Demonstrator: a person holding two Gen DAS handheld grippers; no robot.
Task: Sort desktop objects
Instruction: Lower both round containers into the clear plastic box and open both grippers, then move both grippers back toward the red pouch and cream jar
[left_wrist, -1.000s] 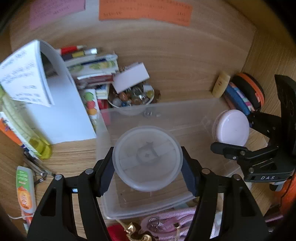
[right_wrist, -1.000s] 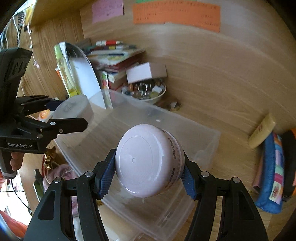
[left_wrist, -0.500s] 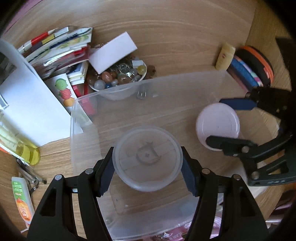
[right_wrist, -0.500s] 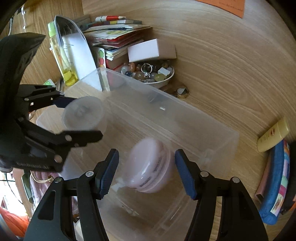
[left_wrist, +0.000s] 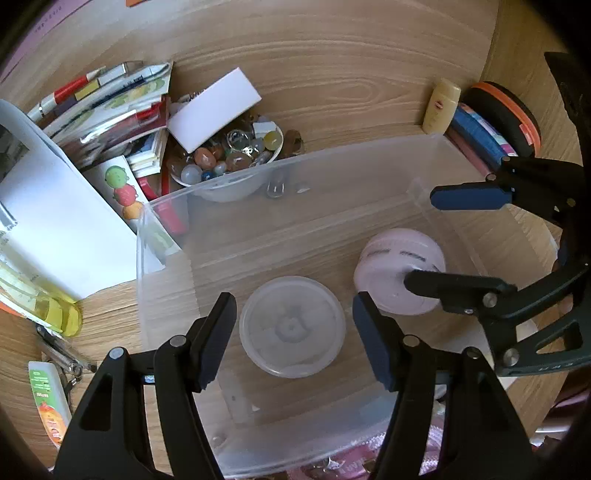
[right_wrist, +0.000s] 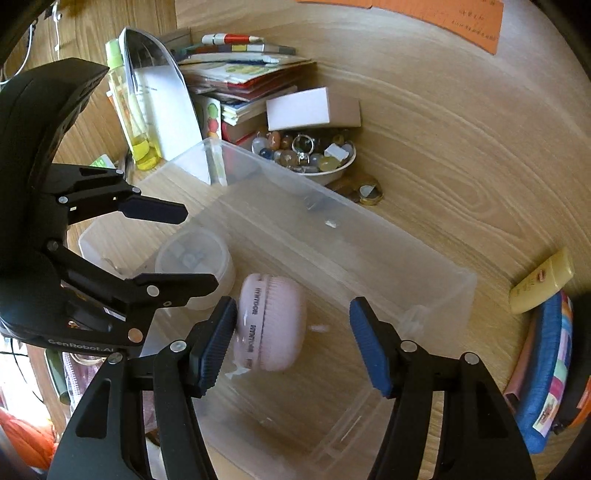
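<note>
A clear plastic bin (left_wrist: 369, 155) (right_wrist: 436, 280) stands on the wooden desk. Inside it a translucent round tub (left_wrist: 292, 326) (right_wrist: 195, 263) sits on the floor, and a pink round jar (left_wrist: 399, 273) (right_wrist: 271, 321) lies on its side beside it. My left gripper (left_wrist: 293, 334) is open above the tub, fingers apart from it. My right gripper (right_wrist: 293, 345) is open above the bin, its left finger close to the pink jar; it also shows in the left wrist view (left_wrist: 447, 236).
A bowl of stones and trinkets (left_wrist: 236, 158) (right_wrist: 306, 155) stands behind the bin with a white box (left_wrist: 214, 109) on it. Books and papers (left_wrist: 107, 107) lie at the left. A yellow tube (left_wrist: 441, 107), a pencil case (right_wrist: 546, 373), and a yellow bottle (right_wrist: 133, 122) lie around.
Both grippers have opened. The translucent tub and the pink jar have dropped from the grippers into the bin; the jar now lies on its side.
</note>
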